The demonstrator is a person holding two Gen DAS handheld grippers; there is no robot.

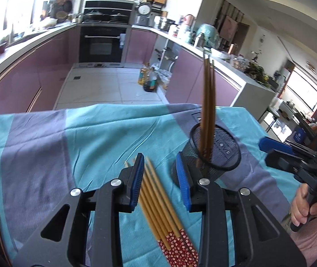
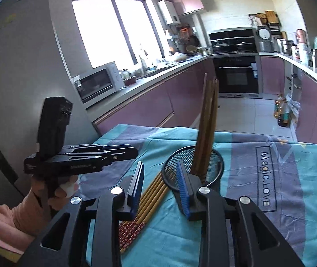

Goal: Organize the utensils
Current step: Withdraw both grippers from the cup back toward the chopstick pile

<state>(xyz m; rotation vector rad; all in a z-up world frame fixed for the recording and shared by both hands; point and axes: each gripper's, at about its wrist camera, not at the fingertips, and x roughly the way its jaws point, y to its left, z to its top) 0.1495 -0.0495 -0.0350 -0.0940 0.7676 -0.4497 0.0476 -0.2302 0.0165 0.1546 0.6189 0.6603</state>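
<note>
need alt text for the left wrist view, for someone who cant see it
The left gripper hovers open over a row of chopsticks lying on a blue cloth. Beside them a black mesh holder holds darker chopsticks upright; the right gripper enters from the right.

Home kitchen, U-shaped. Ahead of the tongs: a black built-in oven (image 1: 101, 44) under a hob carrying pans (image 1: 105, 17). Mauve cabinet fronts (image 2: 145, 109) run along both sides beneath pale worktops. Left of the tongs: a white microwave (image 2: 97, 84) below a large window (image 2: 113, 29). Right of them: a worktop crowded with pots and jars (image 1: 178, 27) (contents too small to tell). Cooking-oil bottles (image 1: 147, 77) stand on the tiled floor (image 1: 105, 86).
</note>
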